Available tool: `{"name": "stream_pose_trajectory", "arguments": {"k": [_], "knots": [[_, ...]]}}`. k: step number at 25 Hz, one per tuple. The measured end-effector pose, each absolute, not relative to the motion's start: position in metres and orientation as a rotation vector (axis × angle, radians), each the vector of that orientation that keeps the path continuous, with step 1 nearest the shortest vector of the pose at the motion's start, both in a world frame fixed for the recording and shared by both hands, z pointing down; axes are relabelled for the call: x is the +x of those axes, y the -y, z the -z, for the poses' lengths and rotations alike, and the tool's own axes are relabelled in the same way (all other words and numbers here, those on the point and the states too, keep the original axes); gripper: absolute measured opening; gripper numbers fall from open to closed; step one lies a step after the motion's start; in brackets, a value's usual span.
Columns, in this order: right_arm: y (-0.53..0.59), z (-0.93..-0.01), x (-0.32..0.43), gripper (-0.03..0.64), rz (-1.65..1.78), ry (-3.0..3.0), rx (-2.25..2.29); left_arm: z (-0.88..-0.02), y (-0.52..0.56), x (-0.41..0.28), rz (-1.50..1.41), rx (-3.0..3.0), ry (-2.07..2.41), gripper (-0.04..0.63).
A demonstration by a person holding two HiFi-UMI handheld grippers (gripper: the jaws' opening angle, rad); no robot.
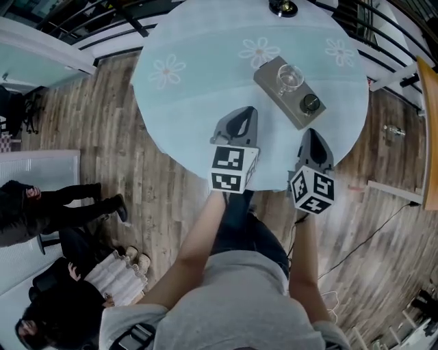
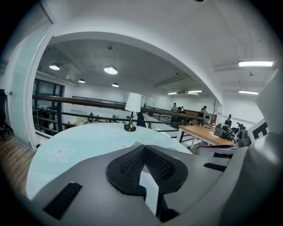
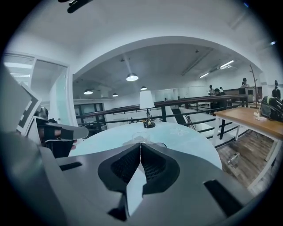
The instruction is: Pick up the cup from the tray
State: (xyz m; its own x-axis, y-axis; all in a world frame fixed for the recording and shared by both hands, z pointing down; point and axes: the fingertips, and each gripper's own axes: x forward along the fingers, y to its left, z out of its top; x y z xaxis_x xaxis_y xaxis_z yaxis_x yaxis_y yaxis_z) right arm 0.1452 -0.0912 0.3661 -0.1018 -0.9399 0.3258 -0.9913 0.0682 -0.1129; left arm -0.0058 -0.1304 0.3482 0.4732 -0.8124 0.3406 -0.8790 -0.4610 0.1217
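A clear glass cup [image 1: 290, 77] stands upright at the far end of a grey rectangular tray [image 1: 274, 81] on the round table, with a small dark round object [image 1: 311, 103] beside it on the tray. My left gripper [image 1: 251, 110] hovers over the table left of the tray, shut and empty. My right gripper [image 1: 311, 132] is just short of the tray's near end, also shut and empty. In the right gripper view the cup [image 3: 141, 136] peeks over the shut jaws of the right gripper [image 3: 140, 145]. The left gripper [image 2: 143, 148] shows its pads pressed together; the tray is hidden there.
The table [image 1: 198, 89] has a pale blue cloth with flower prints. A small lamp [image 1: 282, 7] stands at its far edge, also seen as the lamp [image 3: 146, 108]. A railing runs behind. People [image 1: 48, 205] sit at the left; a wooden desk [image 1: 430, 130] is at the right.
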Motion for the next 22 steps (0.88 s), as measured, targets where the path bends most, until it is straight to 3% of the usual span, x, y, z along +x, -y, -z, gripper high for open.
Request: {"name": "stream_pose_trajectory", "arguments": {"k": [22], "knots": [[0.146,-0.421,0.171,0.011,-0.631,1.959,2.067,-0.416,0.202,0.017,-0.432,2.370,1.297,0.008]]}}
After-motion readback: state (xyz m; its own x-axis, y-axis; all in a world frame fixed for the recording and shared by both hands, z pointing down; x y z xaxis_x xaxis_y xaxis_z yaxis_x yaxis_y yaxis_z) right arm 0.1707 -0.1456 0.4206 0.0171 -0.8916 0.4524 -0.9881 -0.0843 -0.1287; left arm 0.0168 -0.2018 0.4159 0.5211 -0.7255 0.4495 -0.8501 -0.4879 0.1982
